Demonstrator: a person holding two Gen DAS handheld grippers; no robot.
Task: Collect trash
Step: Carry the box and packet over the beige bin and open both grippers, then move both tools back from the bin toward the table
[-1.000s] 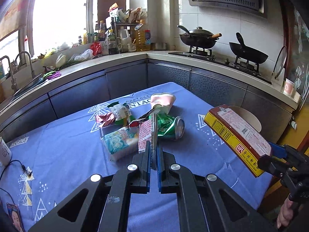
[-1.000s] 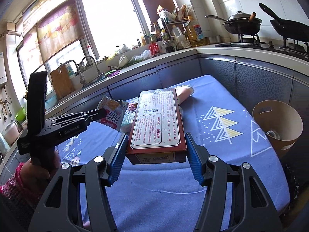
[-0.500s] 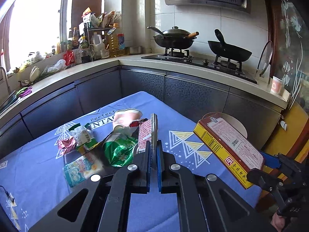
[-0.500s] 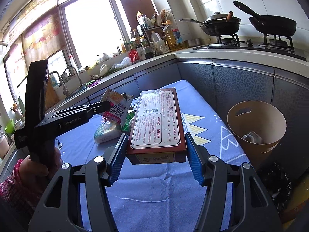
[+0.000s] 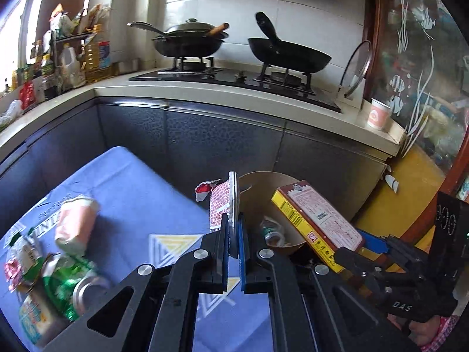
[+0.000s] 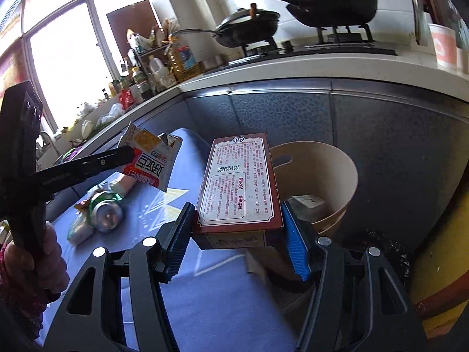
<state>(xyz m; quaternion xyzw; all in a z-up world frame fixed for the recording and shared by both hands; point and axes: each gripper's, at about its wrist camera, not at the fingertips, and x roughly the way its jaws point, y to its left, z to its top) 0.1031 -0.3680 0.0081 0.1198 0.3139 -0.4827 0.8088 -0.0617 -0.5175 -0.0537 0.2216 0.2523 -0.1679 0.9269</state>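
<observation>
My left gripper (image 5: 233, 228) is shut on a flattened red-and-white snack wrapper (image 5: 224, 202), held upright near the table's edge beside the tan trash bin (image 5: 281, 180). The wrapper also shows in the right wrist view (image 6: 149, 161). My right gripper (image 6: 237, 220) is shut on a flat red-and-yellow carton box (image 6: 239, 184), held just before the bin (image 6: 337, 170). The box also shows in the left wrist view (image 5: 319, 223). The bin holds a bottle (image 5: 271, 231) and other trash.
On the blue tablecloth (image 5: 137, 199) lie a green can (image 5: 73, 287), a pink cup (image 5: 74, 220) and several wrappers (image 5: 20, 261). The dark counter cabinets (image 5: 222, 146) stand behind the bin, with pans (image 5: 287, 55) on the stove. A black bag (image 6: 378, 249) lies by the bin.
Both grippers have swung right toward the bin with their loads. The bin now sits right behind the wrapper and the box; the table trash has slid to the left of view.
</observation>
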